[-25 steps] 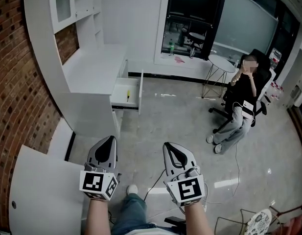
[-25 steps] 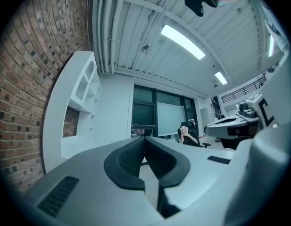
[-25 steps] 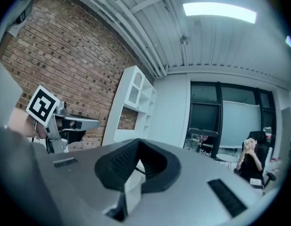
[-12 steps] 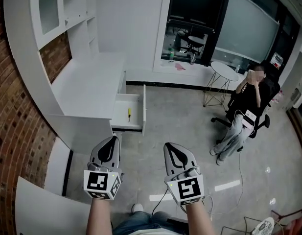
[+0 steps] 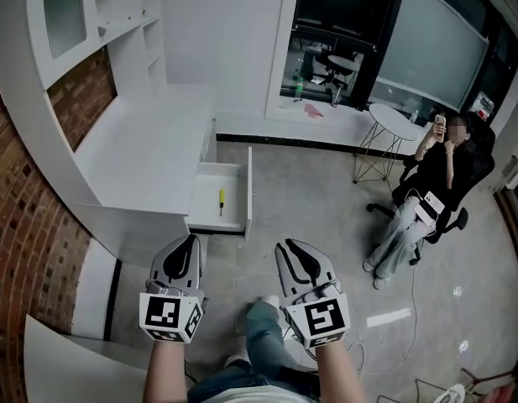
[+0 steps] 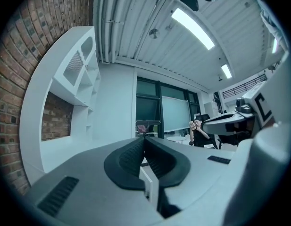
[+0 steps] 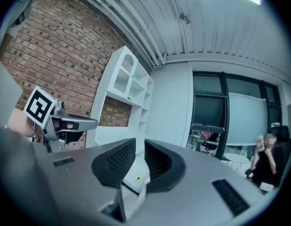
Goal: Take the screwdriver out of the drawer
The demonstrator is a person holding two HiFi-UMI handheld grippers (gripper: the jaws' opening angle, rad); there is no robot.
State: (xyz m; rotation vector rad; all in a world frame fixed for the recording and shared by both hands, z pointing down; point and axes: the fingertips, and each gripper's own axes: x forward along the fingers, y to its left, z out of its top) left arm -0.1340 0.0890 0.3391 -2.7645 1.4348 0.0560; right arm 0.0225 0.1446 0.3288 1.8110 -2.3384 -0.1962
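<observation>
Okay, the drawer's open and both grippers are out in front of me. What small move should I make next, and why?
Probably carry the right gripper forward toward the open drawer. The yellow screwdriver lies loose on the drawer floor in plain view. Both grippers are well short of it. The right gripper view looks straight at it between the jaws, while the left gripper is shut.

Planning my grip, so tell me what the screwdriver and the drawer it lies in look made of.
Screwdriver: yellow handle, probably plastic; slim dark shaft, likely metal, too small to confirm.
Drawer: flat matte white panels, likely painted or laminated board.
</observation>
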